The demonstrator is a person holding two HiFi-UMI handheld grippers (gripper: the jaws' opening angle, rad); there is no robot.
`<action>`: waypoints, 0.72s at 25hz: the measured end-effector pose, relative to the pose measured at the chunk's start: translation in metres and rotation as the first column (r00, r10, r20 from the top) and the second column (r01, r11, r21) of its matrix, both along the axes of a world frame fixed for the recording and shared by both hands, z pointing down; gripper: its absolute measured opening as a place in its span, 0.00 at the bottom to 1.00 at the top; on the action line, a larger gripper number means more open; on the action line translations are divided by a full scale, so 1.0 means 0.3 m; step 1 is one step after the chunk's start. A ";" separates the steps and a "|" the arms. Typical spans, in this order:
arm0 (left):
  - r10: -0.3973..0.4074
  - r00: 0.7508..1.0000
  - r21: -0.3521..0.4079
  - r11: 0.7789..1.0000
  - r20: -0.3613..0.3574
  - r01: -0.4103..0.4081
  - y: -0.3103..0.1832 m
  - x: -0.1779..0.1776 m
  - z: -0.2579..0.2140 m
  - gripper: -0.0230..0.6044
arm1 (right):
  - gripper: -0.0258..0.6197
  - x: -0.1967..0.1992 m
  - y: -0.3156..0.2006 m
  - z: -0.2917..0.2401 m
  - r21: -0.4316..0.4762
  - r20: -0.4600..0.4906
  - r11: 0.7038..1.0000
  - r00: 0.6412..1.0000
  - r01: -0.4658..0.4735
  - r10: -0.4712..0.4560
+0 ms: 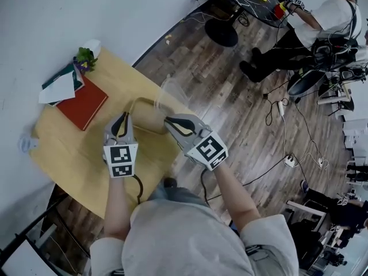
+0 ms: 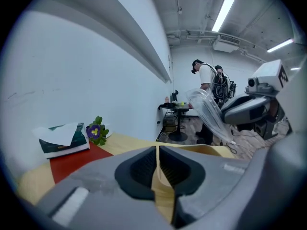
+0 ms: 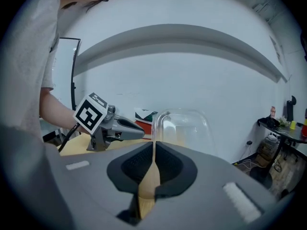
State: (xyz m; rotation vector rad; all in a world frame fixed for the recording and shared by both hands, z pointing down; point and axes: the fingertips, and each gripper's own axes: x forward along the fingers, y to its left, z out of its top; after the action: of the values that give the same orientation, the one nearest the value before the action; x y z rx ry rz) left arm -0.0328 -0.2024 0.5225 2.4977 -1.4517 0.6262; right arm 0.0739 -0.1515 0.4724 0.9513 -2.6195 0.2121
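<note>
A tan paper bag hangs between my two grippers above the yellow table. My left gripper is shut on one edge of it; the tan sheet runs between its pads. My right gripper is shut on the opposite edge, with the tan sheet pinched in its pads. A clear plastic piece rises from the bag's far side, just past the right gripper. It shows as clear plastic beside the right gripper, and as a dome. The left gripper faces the right one.
A red book, a white and green booklet and a purple flower lie at the table's far end by the wall. Wooden floor with cables lies to the right. A seated person works at a dark table beyond.
</note>
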 end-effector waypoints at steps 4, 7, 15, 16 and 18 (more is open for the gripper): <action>-0.022 0.999 0.041 0.999 -0.031 0.023 0.029 -0.010 -0.079 0.07 | 0.07 0.001 0.014 -0.033 0.018 0.017 0.999 0.999 -0.028 0.027; -0.035 0.998 0.070 0.997 -0.047 0.039 0.055 -0.021 -0.138 0.07 | 0.07 0.008 0.021 -0.055 0.032 0.028 0.998 0.998 -0.053 0.052; -0.059 0.993 0.124 0.990 -0.103 0.072 0.139 -0.024 -0.285 0.07 | 0.07 0.022 0.068 -0.139 0.077 0.047 0.992 0.994 -0.099 0.096; -0.060 0.992 0.132 0.988 -0.107 0.074 0.149 -0.020 -0.303 0.07 | 0.07 0.026 0.074 -0.150 0.085 0.048 0.991 0.994 -0.106 0.102; -0.059 0.991 0.149 0.986 -0.118 0.077 0.168 -0.012 -0.341 0.07 | 0.07 0.035 0.086 -0.179 0.103 0.054 0.987 0.992 -0.120 0.115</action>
State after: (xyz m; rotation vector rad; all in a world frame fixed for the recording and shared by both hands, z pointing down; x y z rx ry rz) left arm -0.0365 -0.1520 0.4203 2.5369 -1.5903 0.3676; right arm 0.0844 -0.1259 0.4187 1.1520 -2.6428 0.1271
